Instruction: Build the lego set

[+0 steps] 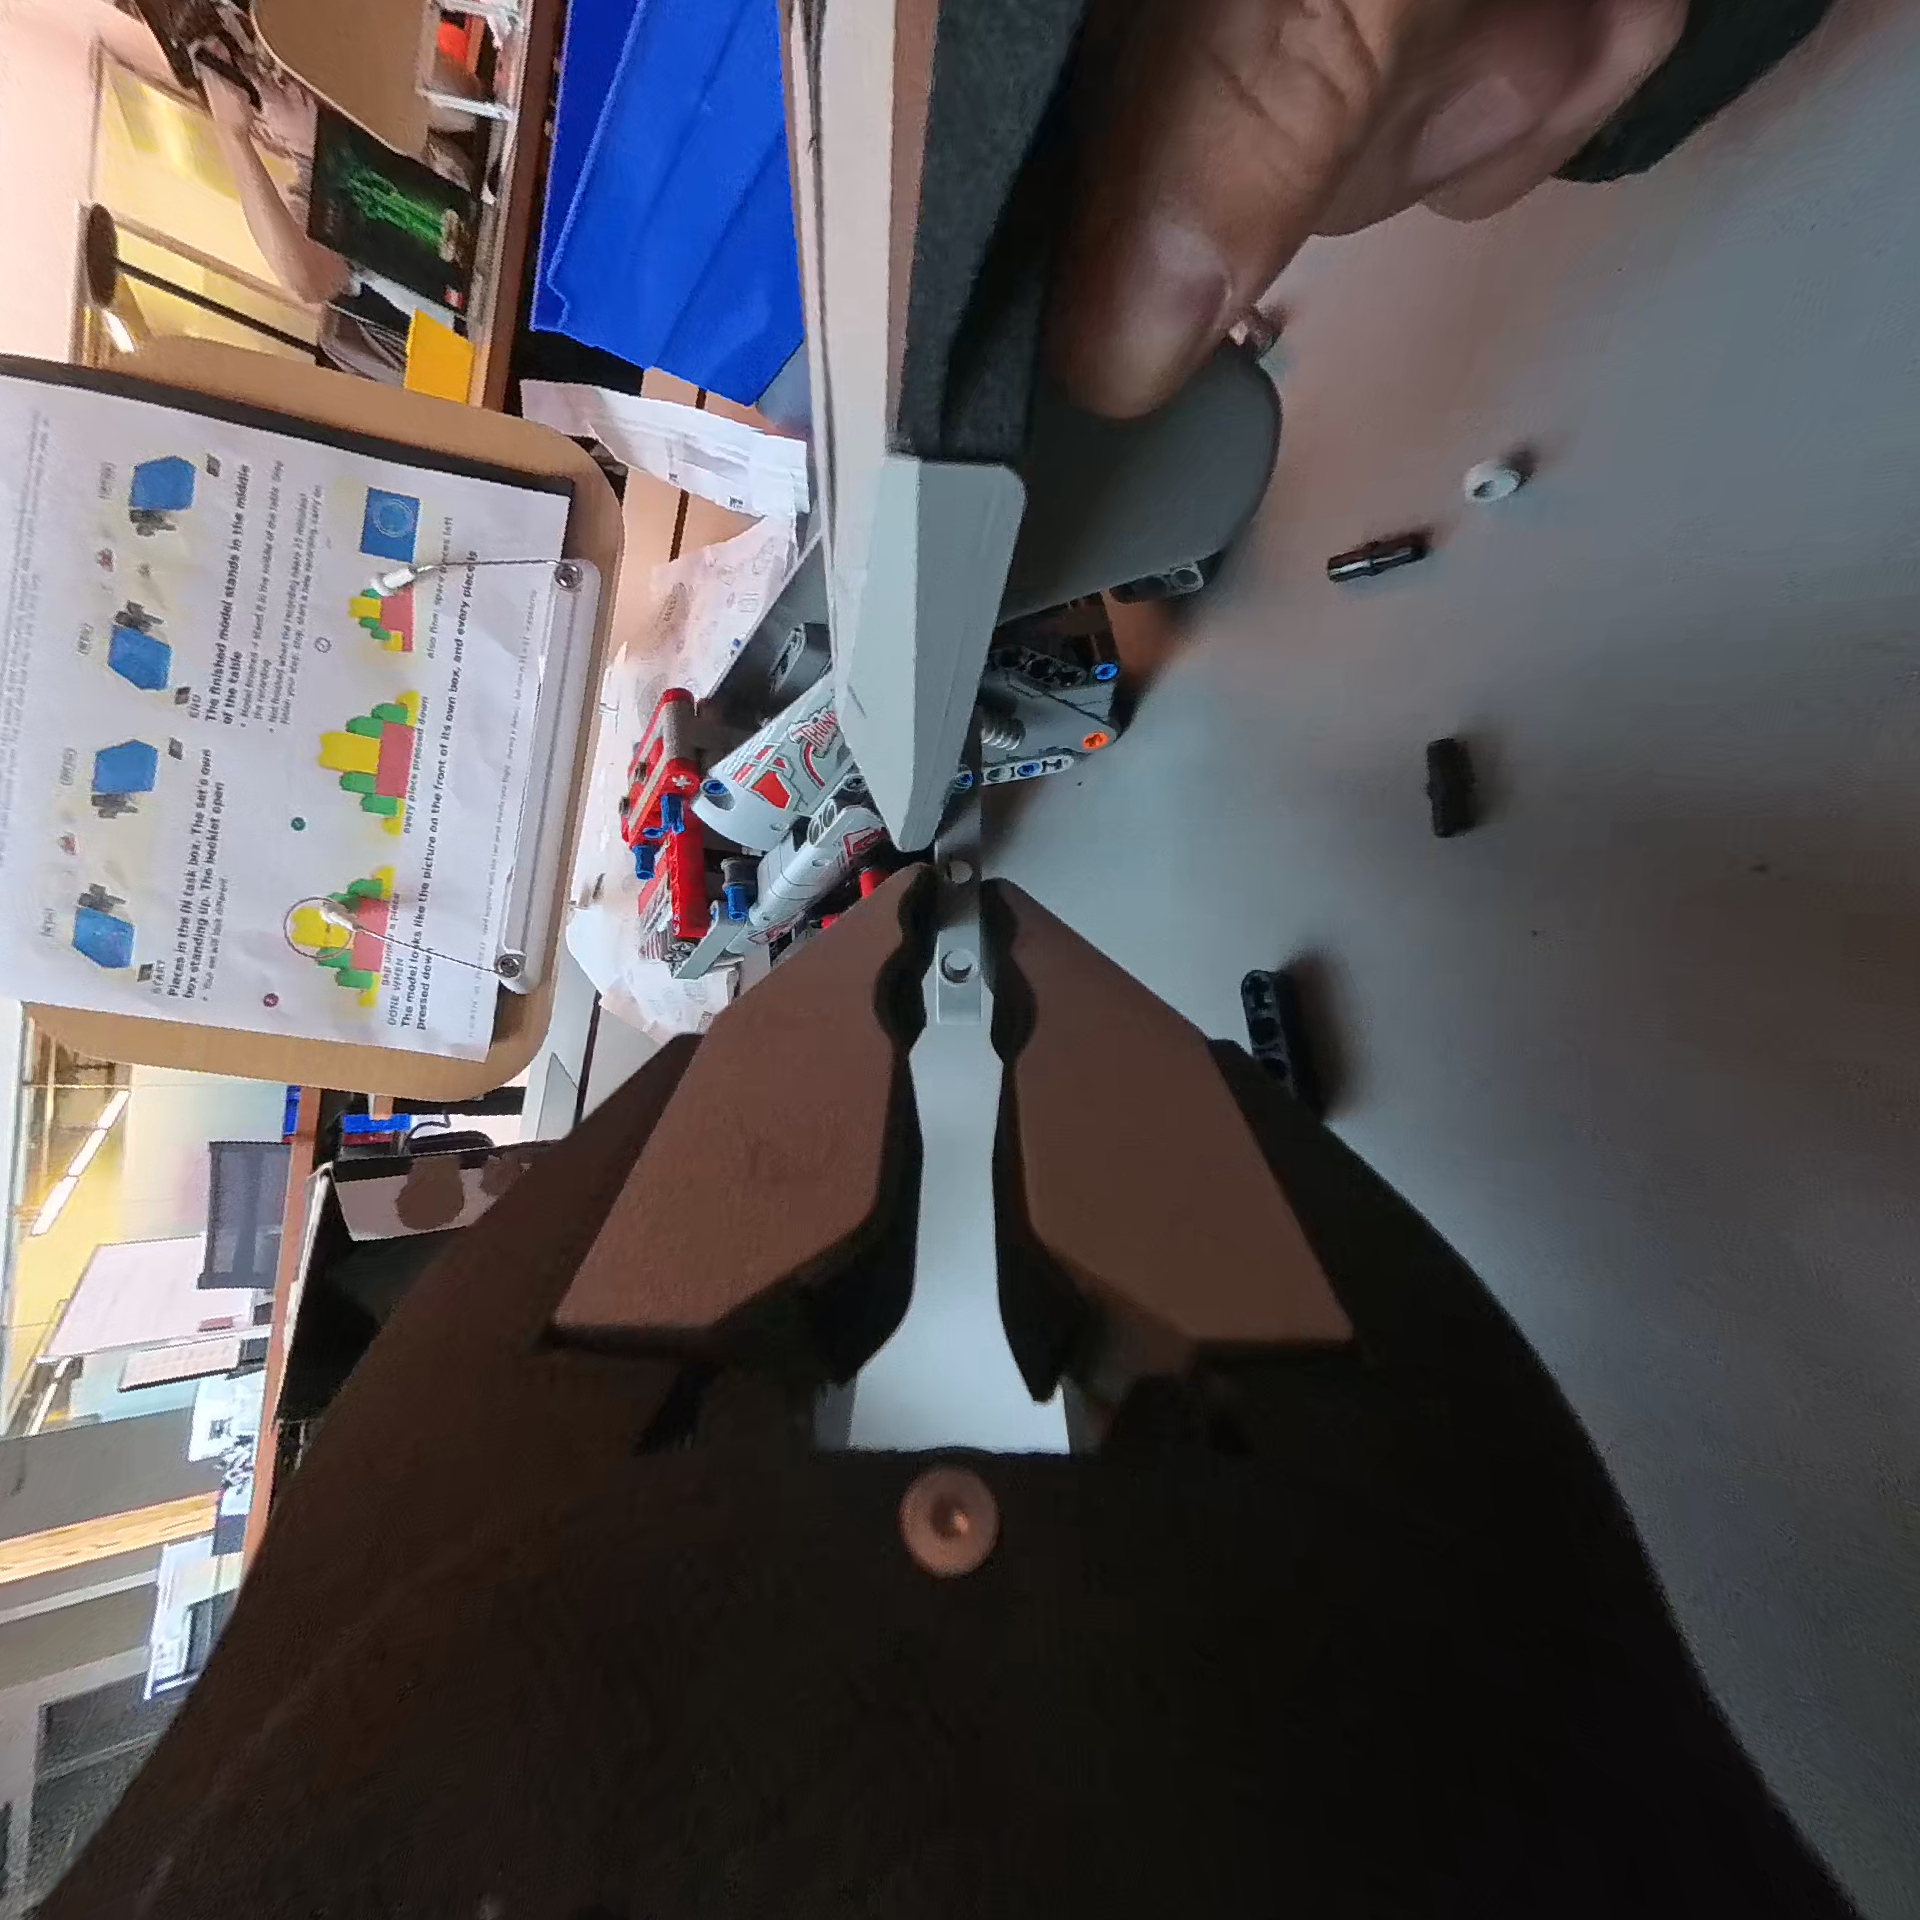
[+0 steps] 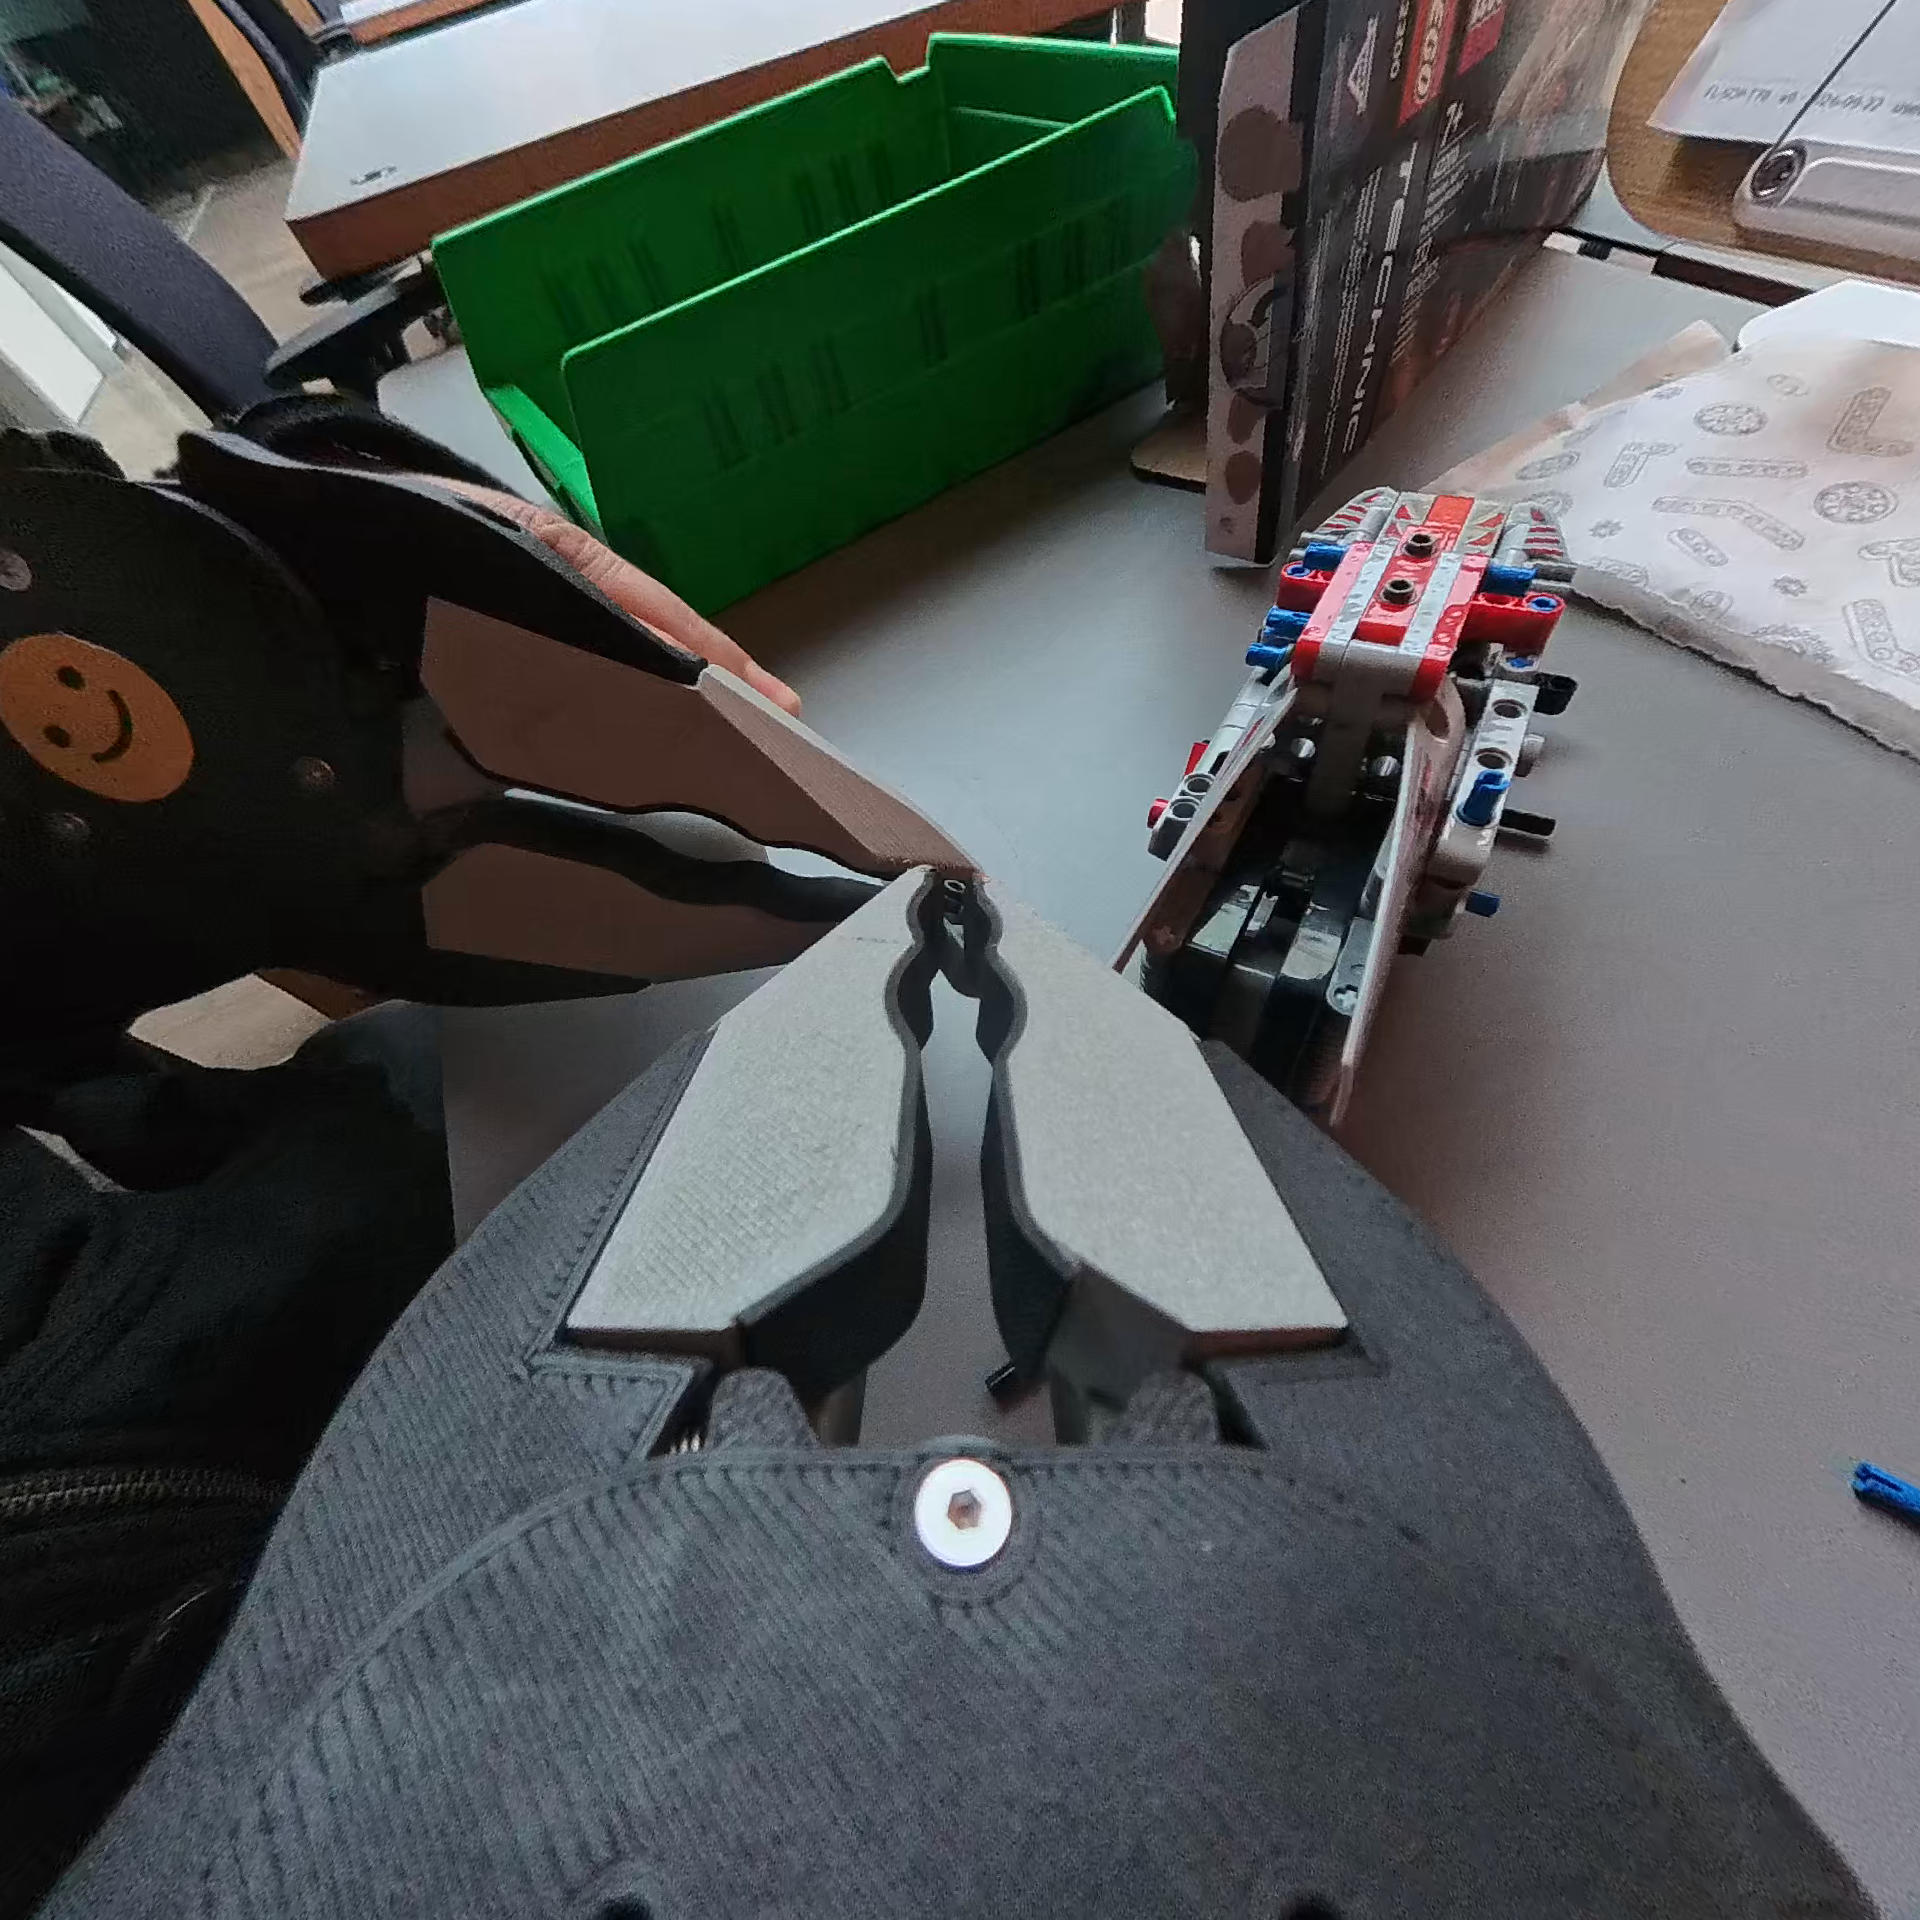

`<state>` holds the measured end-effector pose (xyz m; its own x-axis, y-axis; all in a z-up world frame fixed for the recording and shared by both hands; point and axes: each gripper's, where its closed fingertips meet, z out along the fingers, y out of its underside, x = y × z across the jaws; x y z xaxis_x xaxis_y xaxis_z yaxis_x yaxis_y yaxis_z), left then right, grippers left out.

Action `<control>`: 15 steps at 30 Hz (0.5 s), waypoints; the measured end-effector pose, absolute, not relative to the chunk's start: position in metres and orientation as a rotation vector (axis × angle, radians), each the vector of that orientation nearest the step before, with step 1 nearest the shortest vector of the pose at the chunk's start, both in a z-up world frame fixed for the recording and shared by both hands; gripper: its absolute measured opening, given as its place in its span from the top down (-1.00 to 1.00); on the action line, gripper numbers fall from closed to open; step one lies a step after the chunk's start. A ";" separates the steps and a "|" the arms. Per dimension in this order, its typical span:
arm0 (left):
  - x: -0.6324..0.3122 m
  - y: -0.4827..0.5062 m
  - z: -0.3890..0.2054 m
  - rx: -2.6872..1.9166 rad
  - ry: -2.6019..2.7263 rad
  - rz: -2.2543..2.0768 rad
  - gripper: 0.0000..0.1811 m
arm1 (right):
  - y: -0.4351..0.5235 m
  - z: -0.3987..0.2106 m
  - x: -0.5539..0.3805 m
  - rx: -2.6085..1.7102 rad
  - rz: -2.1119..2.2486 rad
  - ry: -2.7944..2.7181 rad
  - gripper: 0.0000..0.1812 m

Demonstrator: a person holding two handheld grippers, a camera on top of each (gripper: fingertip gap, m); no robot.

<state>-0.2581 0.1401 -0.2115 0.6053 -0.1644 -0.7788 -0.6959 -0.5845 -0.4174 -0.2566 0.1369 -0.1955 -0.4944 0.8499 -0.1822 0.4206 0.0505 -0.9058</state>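
Note:
My left gripper [image 1: 951,883] is shut on a light grey holed beam [image 1: 957,971], held above the table. My right gripper [image 2: 951,896] is shut on a small black pin [image 2: 953,891] at its tips. The two grippers meet tip to tip, and the pin touches the beam's end. The right gripper's grey finger [image 1: 925,644] comes in from above in the left wrist view. The left gripper [image 2: 727,758], with a smiley sticker, shows at the left of the right wrist view. The partly built red, white and grey model [image 2: 1392,748] lies just beyond on the table [image 2: 1662,1143]; it also shows in the left wrist view [image 1: 769,821].
Loose parts lie on the table: a black pin [image 1: 1377,556], a white ring [image 1: 1493,480], a black piece [image 1: 1449,787], a black beam [image 1: 1270,1023], a blue pin [image 2: 1886,1486]. A green bin [image 2: 821,312], the set's box [image 2: 1403,260], a paper bag [image 2: 1766,520] and a clipboard sheet [image 1: 281,707] stand behind.

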 end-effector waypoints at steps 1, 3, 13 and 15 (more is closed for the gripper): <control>-0.258 0.140 -0.211 -2.087 0.674 0.918 0.94 | 0.137 -0.195 -0.257 -1.271 1.433 -1.929 1.00; -0.258 0.140 -0.209 -2.084 0.670 0.918 0.94 | 0.137 -0.194 -0.257 -1.265 1.433 -1.919 1.00; -0.258 0.141 -0.210 -2.102 0.601 0.860 0.94 | 0.138 -0.193 -0.258 -1.287 1.451 -1.891 1.00; -0.258 0.141 -0.210 -2.104 0.580 0.843 0.94 | 0.139 -0.193 -0.258 -1.294 1.465 -1.882 1.00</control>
